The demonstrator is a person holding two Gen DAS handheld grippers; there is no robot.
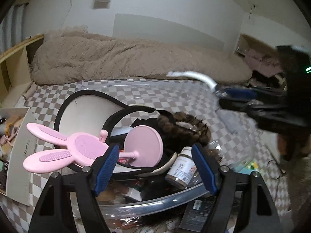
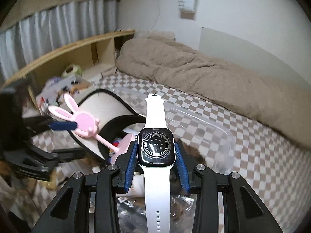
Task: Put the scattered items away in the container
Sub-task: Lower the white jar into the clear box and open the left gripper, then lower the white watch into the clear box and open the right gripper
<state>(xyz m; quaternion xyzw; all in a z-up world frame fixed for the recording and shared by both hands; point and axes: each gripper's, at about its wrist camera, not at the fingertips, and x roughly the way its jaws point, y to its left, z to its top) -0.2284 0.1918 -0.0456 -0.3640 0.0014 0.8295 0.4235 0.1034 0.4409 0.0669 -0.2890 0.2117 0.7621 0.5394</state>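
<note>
Left wrist view: at the left the pink bunny stand (image 1: 85, 147) lies across the clear container (image 1: 155, 203) on the bed, its ears hanging out past the left rim. The left hand-held gripper (image 1: 155, 167) stands open over the middle of the container, nothing between its pads, with a small bottle (image 1: 181, 168) and a furry headband (image 1: 184, 128) lying inside just beyond. Far right, the right hand-held gripper (image 1: 229, 97) is closed on a white smartwatch (image 1: 192, 77) — seen in the right wrist view pinched across the case, straps loose. The risks, as I judge them: the stand could tip out over the left rim if nudged, and the watch — held only by its smooth sides — could slip or land on the bed short of the container.
</note>
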